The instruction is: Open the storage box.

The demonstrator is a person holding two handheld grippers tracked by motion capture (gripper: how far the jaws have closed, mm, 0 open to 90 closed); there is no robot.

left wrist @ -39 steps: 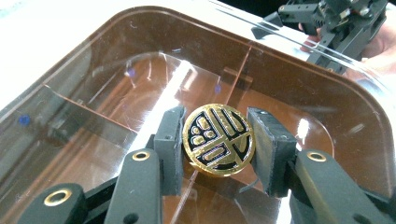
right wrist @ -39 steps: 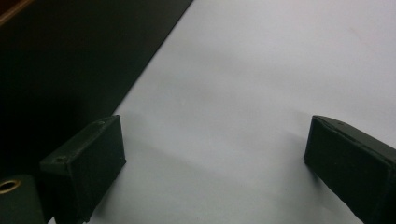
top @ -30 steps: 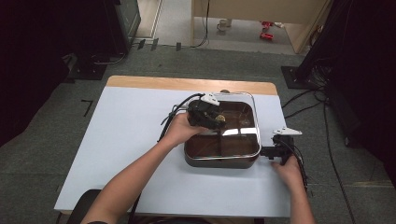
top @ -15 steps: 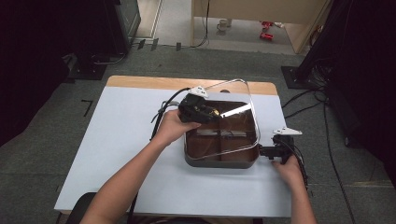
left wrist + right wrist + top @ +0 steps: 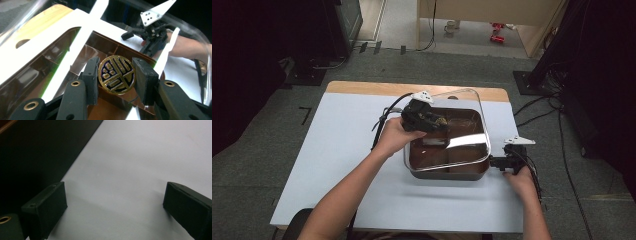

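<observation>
Above the brown box (image 5: pixel 447 167), left gripper (image 5: pixel 116 75) clamps the lid's gold knob (image 5: pixel 116 74).

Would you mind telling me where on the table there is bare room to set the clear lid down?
The widest bare patch of the table lies left of the brown pan, out to the table's left edge. A narrower strip runs along the near edge. It is crowded on the right, where the right gripper sits beside the pan, and over the pan, where the left gripper holds the lid by its knob.
</observation>
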